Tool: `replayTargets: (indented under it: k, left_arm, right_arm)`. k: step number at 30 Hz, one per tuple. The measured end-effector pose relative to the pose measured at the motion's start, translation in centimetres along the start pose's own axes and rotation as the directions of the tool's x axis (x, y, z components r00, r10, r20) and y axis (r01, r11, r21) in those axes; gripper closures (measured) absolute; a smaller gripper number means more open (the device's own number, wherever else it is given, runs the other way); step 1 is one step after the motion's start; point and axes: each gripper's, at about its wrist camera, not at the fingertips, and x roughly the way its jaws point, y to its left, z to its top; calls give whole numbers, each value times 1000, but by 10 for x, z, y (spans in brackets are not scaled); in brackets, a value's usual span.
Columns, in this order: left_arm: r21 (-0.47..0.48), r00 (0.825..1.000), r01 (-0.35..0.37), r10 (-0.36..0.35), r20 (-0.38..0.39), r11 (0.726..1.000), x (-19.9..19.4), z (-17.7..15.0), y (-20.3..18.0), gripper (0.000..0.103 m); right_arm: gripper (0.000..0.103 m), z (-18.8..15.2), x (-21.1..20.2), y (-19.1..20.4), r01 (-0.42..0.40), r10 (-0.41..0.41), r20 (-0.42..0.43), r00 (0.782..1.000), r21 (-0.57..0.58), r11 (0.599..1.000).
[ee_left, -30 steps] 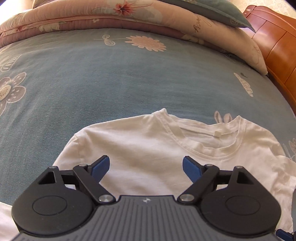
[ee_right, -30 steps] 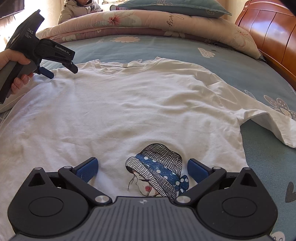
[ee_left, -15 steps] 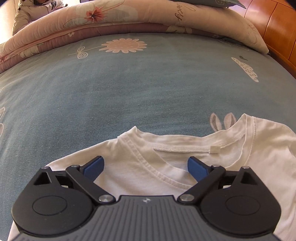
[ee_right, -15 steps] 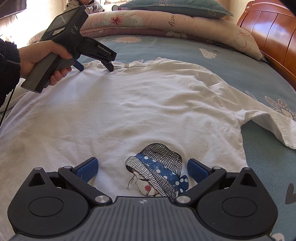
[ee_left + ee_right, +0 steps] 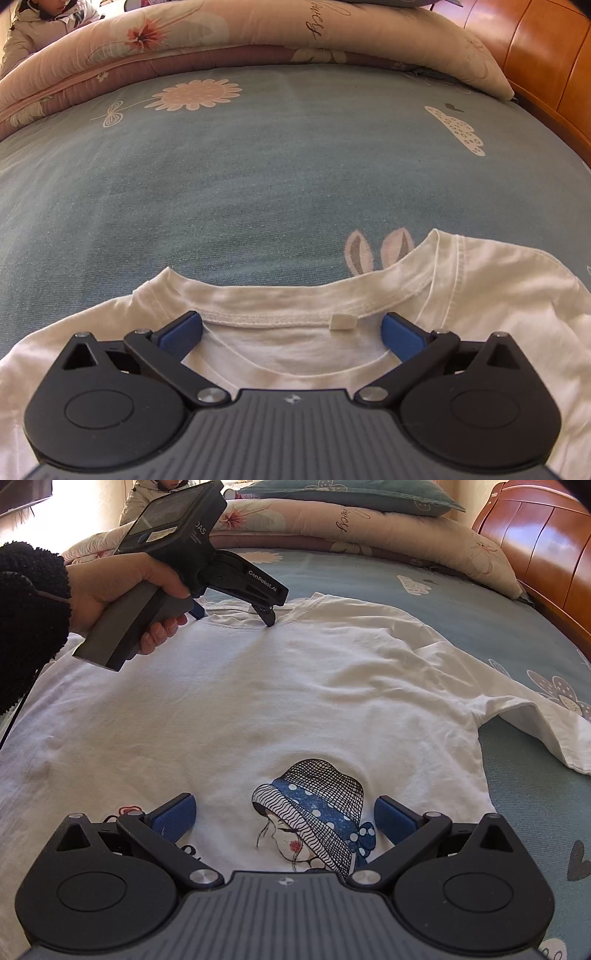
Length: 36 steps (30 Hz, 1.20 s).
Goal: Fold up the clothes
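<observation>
A white T-shirt (image 5: 277,686) with a printed girl in a hat (image 5: 317,812) lies flat, front up, on the bed. My left gripper (image 5: 291,321) hangs over its collar (image 5: 280,295). Its jaws are opening and straddle the neckline and the small label (image 5: 343,321), the pads apart from the cloth. From the right wrist view a hand (image 5: 110,590) holds that left gripper (image 5: 234,617), tips down at the collar. My right gripper (image 5: 284,805) stands open over the lower front, its fingers either side of the print. One sleeve (image 5: 535,720) lies spread to the right.
The blue flowered bedsheet (image 5: 258,166) stretches beyond the collar. A folded pink quilt (image 5: 221,33) and pillows lie along the far side. A wooden headboard (image 5: 535,542) runs along the right. A person (image 5: 147,494) sits beyond the quilt.
My left gripper has slid right along the shirt's top edge, from the shoulder to the collar, and its jaws have spread wider. The right gripper has kept still.
</observation>
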Motion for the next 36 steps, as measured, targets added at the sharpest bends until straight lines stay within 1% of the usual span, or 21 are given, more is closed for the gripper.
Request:
replayTargets:
  k: [2, 4, 7, 9, 12, 15, 18, 19, 22, 23, 26, 27, 30, 33, 36]
  left_arm:
    - [-10, 1000, -14, 14, -11, 1000, -3, 3, -2, 1]
    - [2, 1000, -5, 5, -10, 1000, -16, -1, -2, 1]
    - [27, 999, 50, -50, 2, 998, -48, -12, 3, 1]
    - [58, 996, 84, -86, 19, 995, -77, -24, 9, 1]
    - [101, 992, 108, -114, 47, 989, -119, -57, 22, 1]
    - [121, 993, 111, -116, 37, 986, -147, -102, 35, 1]
    - [179, 995, 87, -94, 35, 980, -159, -148, 39, 1]
    - [205, 996, 69, -79, 40, 976, -161, -161, 38, 1]
    - [240, 996, 24, -44, 79, 971, -155, -182, 39, 1]
    - [237, 996, 24, -44, 81, 971, -150, -184, 40, 0]
    - [138, 991, 85, -99, 93, 987, -141, -184, 54, 1]
    - [126, 990, 90, -103, 100, 988, -141, -185, 56, 1]
    - [181, 992, 84, -100, 80, 980, -145, -187, 54, 1]
    - [189, 995, 67, -81, 66, 980, -152, -187, 53, 1]
    - [246, 992, 17, -47, 118, 969, -171, -184, 47, 1]
  right_arm:
    - [0, 0, 0, 0, -3, 3, 2, 1000, 0, 1000]
    - [0, 0, 0, 0, -1, 1, 5, 1000, 2, 1000]
    - [0, 0, 1, 0, 1, -1, 12, 1000, 7, 1000]
    - [0, 0, 2, 0, 1, -1, 14, 1000, 12, 1000]
    - [0, 0, 2, 0, 2, -3, 18, 1000, 16, 1000]
    - [0, -1, 3, 0, 4, -4, 21, 1000, 14, 1000]
    - [0, -3, 3, 1, 5, -5, 33, 999, 9, 1000]
    - [0, -3, 2, 1, 5, -5, 38, 999, 7, 1000]
    - [0, -5, 2, 1, 3, -3, 49, 999, 10, 1000]
    - [0, -6, 2, 1, 3, -3, 53, 999, 11, 1000]
    - [0, -8, 2, 1, 2, -3, 69, 998, 11, 1000]
    - [0, -9, 2, 1, 2, -3, 80, 997, 10, 1000]
    - [0, -11, 2, 1, 5, -6, 103, 995, 8, 1000]
    - [0, -11, 2, 2, 6, -7, 107, 994, 8, 1000]
    - [0, -12, 3, 1, 3, -4, 117, 993, 6, 1000]
